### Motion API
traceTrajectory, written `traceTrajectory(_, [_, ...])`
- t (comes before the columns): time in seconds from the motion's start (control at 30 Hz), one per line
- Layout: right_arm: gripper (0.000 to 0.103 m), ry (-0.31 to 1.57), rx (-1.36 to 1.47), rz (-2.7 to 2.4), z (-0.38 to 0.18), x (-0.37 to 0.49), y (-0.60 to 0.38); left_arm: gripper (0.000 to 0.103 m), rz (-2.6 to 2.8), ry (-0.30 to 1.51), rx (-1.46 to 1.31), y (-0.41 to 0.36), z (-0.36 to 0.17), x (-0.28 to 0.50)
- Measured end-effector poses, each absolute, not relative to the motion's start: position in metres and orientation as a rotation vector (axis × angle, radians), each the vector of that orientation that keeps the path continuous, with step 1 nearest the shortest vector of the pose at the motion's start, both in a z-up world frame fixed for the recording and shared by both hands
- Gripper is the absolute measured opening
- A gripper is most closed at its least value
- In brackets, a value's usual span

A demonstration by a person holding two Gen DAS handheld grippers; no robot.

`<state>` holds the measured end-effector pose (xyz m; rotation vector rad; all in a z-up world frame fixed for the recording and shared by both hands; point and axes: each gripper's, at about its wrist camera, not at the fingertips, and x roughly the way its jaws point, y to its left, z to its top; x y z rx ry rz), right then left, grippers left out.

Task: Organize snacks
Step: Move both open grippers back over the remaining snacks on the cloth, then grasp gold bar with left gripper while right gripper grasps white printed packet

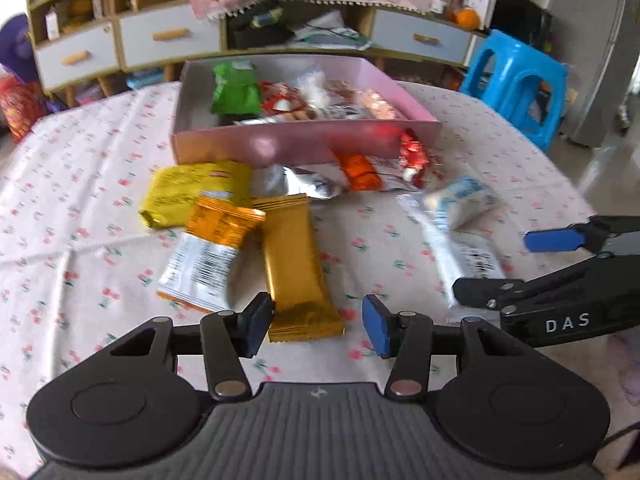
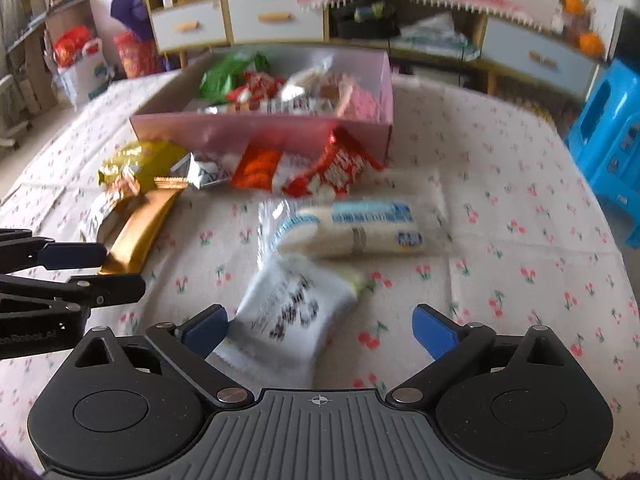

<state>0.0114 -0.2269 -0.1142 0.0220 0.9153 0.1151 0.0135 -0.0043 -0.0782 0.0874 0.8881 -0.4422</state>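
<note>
A gold snack bar (image 1: 296,264) lies on the cherry-print tablecloth. Its near end sits between the fingers of my left gripper (image 1: 318,330), close to the left pad, with a strip of cloth showing before the right pad, so the gripper is open. My right gripper (image 2: 320,332) stands wide open around the near end of a white packet (image 2: 288,312), which lies closer to its left finger. Loose packets lie ahead: yellow (image 1: 192,192), orange-and-silver (image 1: 208,256), red (image 1: 414,156) and a white-and-blue roll (image 2: 352,228). The pink box (image 1: 280,144) behind them holds several snacks.
A blue plastic stool (image 1: 516,80) stands off the table's right side. A cabinet with drawers (image 1: 160,36) runs along the back wall. The two grippers are side by side, the right gripper (image 1: 516,266) close to the left one's right finger. The table edge curves away at right.
</note>
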Motion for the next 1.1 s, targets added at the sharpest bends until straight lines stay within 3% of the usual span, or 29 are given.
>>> traceTrajectory(0.17, [0.1,0.921,0.056,0.107,-0.11,0.007,-0.232,0.051,-0.399,0.867,0.087,-0.008,-0.079,0.015])
traceTrajectory(0.6, [0.098,0.934,-0.024,0.152,-0.127,0.01,-0.206,0.048,-0.298,0.821,0.032,-0.017,-0.089,0.031])
traceTrajectory(0.8, [0.088,0.928,-0.027,0.17,-0.124,0.013,-0.205,0.042,-0.248,0.826,0.036,-0.022,-0.088,0.035])
traceTrajectory(0.93, [0.07,0.922,-0.029,0.187,-0.12,0.014,-0.201,0.033,-0.222,0.838,0.047,-0.024,-0.086,0.035])
traceTrajectory(1.1, [0.066,0.92,-0.042,0.2,-0.119,0.015,-0.199,0.028,-0.217,0.857,0.051,-0.025,-0.085,0.035])
